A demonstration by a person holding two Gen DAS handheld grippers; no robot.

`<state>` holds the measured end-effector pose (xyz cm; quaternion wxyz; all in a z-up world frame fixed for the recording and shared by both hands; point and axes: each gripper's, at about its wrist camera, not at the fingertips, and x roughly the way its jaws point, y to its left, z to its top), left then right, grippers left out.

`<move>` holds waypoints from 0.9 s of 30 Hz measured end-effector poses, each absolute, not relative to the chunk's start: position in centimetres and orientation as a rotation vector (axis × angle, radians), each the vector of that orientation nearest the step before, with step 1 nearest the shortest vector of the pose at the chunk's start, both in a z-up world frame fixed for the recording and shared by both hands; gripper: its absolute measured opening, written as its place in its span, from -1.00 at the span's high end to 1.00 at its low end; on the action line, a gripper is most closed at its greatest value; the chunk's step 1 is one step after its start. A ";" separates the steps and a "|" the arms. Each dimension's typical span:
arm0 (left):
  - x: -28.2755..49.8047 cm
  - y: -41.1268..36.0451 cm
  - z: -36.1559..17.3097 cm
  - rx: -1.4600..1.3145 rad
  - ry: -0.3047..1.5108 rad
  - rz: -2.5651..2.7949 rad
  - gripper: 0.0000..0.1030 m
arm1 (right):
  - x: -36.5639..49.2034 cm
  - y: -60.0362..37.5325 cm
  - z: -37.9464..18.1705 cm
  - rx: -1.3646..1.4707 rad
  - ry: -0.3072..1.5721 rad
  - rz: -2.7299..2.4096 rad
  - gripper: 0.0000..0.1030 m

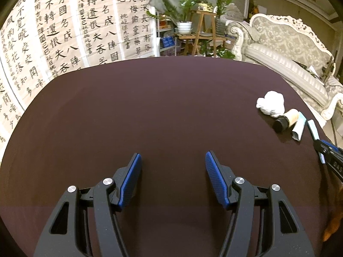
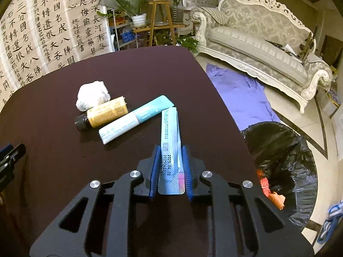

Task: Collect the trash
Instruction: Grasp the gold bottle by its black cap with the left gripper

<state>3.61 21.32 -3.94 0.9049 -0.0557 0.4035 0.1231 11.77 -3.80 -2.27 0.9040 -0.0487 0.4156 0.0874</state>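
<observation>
My right gripper is shut on a flat light-blue tube, crimped end between the pads, over the dark table. On the table lie a second blue-white tube, a small yellow bottle with a black cap and a crumpled white tissue. My left gripper is open and empty above bare table. In the left wrist view the tissue, bottle and tube lie at the far right, next to the right gripper.
A bin with a black bag stands on the floor right of the table, orange scraps inside. A purple cloth lies on the floor. An ornate sofa, plant stands and calligraphy sheets stand behind.
</observation>
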 end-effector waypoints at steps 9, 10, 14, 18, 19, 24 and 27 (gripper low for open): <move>5.9 17.4 -3.8 -0.068 0.823 0.142 -0.18 | 13.1 -4.7 -2.3 -0.086 0.860 0.176 0.61; 6.2 17.0 -3.7 -0.065 0.823 0.130 -0.18 | 13.2 -4.7 -2.3 -0.090 0.861 0.179 0.61; 7.4 15.0 -3.7 -0.050 0.815 0.073 -0.18 | 13.7 -4.6 -2.3 -0.091 0.863 0.194 0.60; 8.4 13.7 -3.6 -0.031 0.809 0.032 -0.18 | 13.7 -4.7 -2.3 -0.088 0.861 0.201 0.59; 8.7 13.5 -3.6 -0.030 0.808 0.026 -0.18 | 13.7 -4.7 -2.3 -0.088 0.861 0.201 0.59; 9.9 13.1 -3.7 -0.037 0.816 0.004 -0.18 | 13.9 -4.8 -2.2 -0.079 0.865 0.210 0.59; 10.2 13.1 -3.8 -0.038 0.821 -0.005 -0.18 | 14.2 -4.6 -2.2 -0.087 0.864 0.205 0.59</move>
